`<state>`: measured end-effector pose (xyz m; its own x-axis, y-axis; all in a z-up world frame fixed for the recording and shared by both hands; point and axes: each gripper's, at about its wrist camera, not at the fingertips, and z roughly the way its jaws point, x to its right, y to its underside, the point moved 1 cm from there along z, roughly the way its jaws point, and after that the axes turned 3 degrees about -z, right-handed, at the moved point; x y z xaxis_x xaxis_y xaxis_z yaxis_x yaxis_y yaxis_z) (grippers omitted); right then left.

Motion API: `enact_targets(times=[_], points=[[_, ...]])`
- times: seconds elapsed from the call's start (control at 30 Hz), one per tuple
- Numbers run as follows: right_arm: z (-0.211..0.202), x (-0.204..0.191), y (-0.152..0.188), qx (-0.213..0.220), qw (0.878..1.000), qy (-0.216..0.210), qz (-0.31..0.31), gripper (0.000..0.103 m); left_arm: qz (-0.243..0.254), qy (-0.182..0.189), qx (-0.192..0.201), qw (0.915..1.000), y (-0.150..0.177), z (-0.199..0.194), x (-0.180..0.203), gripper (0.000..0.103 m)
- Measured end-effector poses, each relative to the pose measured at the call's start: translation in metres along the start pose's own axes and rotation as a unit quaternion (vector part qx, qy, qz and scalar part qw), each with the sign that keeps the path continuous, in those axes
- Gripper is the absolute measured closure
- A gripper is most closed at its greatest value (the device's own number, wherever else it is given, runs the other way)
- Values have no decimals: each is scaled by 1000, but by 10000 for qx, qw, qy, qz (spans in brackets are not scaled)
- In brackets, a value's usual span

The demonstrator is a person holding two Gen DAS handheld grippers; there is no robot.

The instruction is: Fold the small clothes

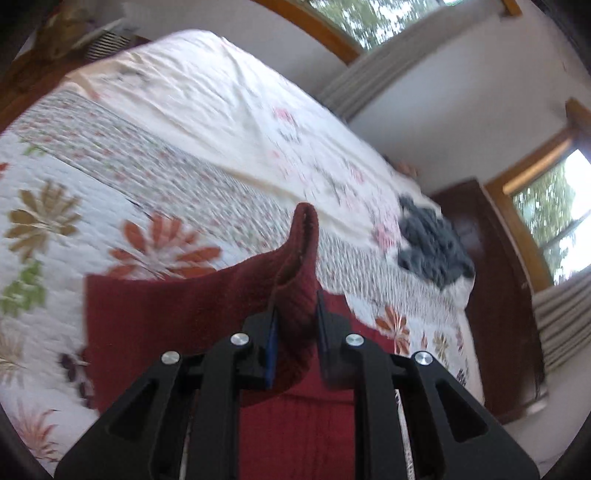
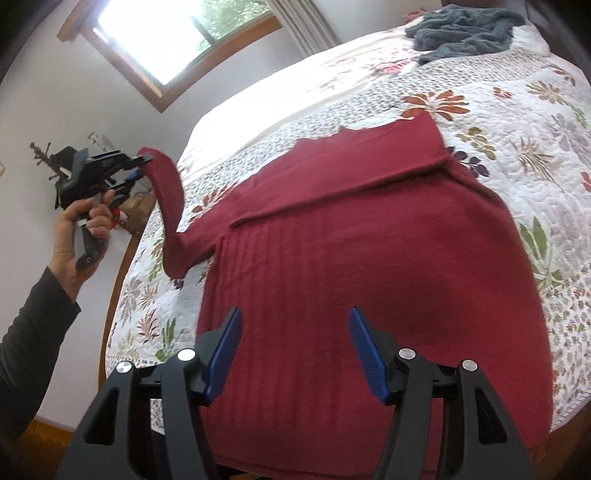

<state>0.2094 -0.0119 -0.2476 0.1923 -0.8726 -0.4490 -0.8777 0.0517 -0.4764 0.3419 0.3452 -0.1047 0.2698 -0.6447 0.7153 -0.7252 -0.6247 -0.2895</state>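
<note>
A dark red knit sweater lies flat on the floral quilt, one sleeve folded across its chest. The other sleeve is lifted off the bed at the left. My left gripper is shut on that sleeve's cuff, which sticks up between the fingers. From the right wrist view the left gripper shows held in a hand, pinching the cuff in the air. My right gripper hovers open above the sweater's lower body, nothing between its blue pads.
A grey crumpled garment lies at the far corner of the bed; it also shows in the left wrist view as the grey garment. A dark wooden cabinet stands beside the bed. Windows and curtains line the walls.
</note>
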Motion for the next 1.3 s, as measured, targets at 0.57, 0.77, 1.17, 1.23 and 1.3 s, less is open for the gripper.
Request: enact_targets(times=[0.57, 0.77, 1.17, 1.23, 1.3], points=[[42, 46, -53, -212, 9982, -398, 396, 26, 477, -476, -1254, 9898, 82, 165, -8, 44], [125, 56, -136, -802, 9782, -1680, 916, 31, -168, 42, -681, 9975, 97, 91, -45, 23], [296, 50, -188, -2067, 9432, -1819, 1860, 51, -1136, -89, -354, 9929, 143, -14, -145, 19], [298, 43, -193, -2062, 9443, -1825, 1801, 56, -1192, -95, -371, 9921, 144, -16, -151, 19], [296, 34, -199, -2051, 9491, -1734, 1645, 83, -1288, -100, -381, 9909, 143, -17, -155, 19]])
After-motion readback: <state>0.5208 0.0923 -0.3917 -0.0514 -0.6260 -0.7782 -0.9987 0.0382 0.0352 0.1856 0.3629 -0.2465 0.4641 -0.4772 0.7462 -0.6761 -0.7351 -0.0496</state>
